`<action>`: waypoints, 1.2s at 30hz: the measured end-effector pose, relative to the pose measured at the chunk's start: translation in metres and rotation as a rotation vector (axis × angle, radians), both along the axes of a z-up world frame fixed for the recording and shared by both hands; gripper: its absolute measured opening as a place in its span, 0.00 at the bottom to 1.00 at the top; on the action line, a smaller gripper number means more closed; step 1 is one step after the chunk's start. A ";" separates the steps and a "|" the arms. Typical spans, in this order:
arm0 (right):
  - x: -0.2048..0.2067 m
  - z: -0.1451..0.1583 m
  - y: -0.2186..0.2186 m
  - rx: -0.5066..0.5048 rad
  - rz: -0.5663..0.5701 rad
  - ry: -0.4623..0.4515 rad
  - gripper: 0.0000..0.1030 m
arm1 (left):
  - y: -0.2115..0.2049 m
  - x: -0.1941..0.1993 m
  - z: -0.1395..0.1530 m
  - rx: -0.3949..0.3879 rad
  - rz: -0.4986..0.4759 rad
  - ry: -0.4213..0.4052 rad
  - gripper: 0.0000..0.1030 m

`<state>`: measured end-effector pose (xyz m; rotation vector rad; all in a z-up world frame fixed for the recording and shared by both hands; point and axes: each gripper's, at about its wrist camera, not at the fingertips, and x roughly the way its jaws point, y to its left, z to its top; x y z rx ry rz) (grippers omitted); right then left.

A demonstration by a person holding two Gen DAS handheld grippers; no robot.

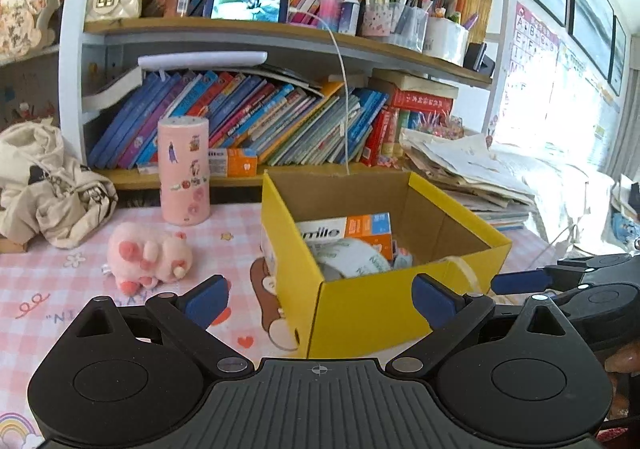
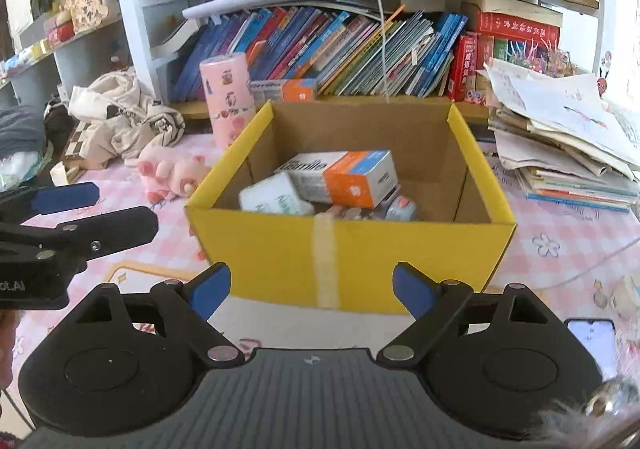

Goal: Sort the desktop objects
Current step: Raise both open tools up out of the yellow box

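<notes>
A yellow cardboard box (image 1: 372, 309) (image 2: 400, 261) stands on the pink desk mat, holding an orange-and-white carton (image 2: 344, 177) (image 1: 352, 229), a tissue pack (image 2: 276, 199) (image 1: 356, 257) and small items. My left gripper (image 1: 320, 299) is open and empty, facing the box's near-left corner. My right gripper (image 2: 312, 289) is open and empty just before the box's front wall. A pink plush pig (image 1: 148, 255) (image 2: 172, 173) lies left of the box. A pink cylinder (image 1: 185, 171) (image 2: 228, 97) stands behind it.
Bookshelves packed with books (image 1: 248, 117) rise behind the desk. A beige cloth bag (image 1: 44, 185) lies at the left, a paper stack (image 2: 560, 137) at the right. A phone (image 2: 592, 345) lies at the near right. A white cable (image 2: 380, 29) hangs behind the box.
</notes>
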<state>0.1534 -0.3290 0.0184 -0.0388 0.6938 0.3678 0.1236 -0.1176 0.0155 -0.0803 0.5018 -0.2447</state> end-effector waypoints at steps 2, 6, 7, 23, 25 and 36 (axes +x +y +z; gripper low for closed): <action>-0.004 -0.002 0.007 -0.008 -0.005 0.012 0.86 | 0.007 -0.001 -0.002 -0.009 -0.007 0.005 0.97; -0.010 -0.007 0.019 -0.018 -0.011 0.044 0.87 | 0.019 -0.003 -0.005 -0.022 -0.014 0.017 0.97; -0.011 -0.008 0.022 -0.019 -0.012 0.057 0.87 | 0.022 -0.004 -0.006 -0.024 -0.016 0.024 0.97; -0.018 -0.038 0.090 -0.016 0.064 0.213 0.88 | 0.082 -0.025 -0.020 0.029 0.034 0.127 0.97; -0.019 -0.040 0.102 -0.015 0.086 0.220 0.88 | 0.092 -0.029 -0.021 0.038 0.055 0.133 0.97; -0.017 -0.044 0.170 -0.012 0.216 0.215 0.88 | 0.149 -0.049 -0.020 0.072 0.183 0.144 0.97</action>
